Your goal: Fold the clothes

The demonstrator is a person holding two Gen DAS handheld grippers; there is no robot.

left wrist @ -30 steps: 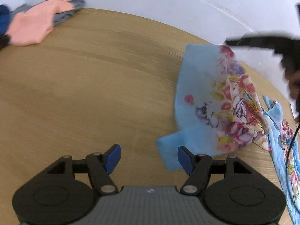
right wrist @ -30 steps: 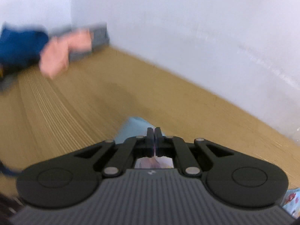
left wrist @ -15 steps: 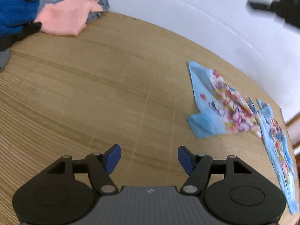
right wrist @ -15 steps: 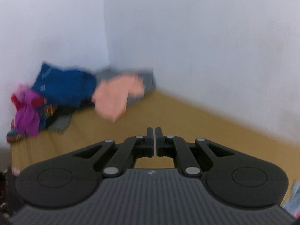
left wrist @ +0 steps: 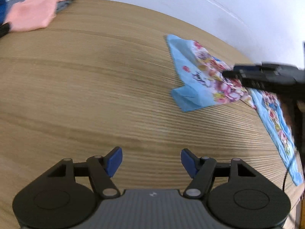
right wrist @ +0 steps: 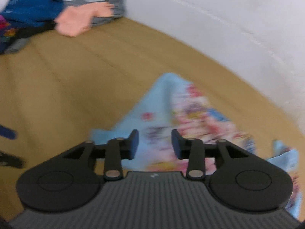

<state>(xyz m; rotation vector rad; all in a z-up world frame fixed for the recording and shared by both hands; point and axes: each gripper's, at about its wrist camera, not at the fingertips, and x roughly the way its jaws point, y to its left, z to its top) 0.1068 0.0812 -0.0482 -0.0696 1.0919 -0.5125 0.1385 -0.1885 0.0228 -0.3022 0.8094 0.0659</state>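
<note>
**Both grippers spread above the floral cloth**

My left gripper [left wrist: 151,159] hovers over bare wooden table [left wrist: 85,87], fingers spread, empty; my right gripper [right wrist: 154,145] hangs over the crumpled blue floral garment [right wrist: 167,110], fingers parted, gripping nothing; the garment lies near the wall.

Left tongs [left wrist: 151,161]: mine, blue pads spread wide, nothing between them, pointed forward and low.
Right tongs [right wrist: 154,145]: jaws parted, narrower gap than the left, empty as far as I can judge through the blur; seen side-on from the left wrist view [left wrist: 228,74], level.
</note>
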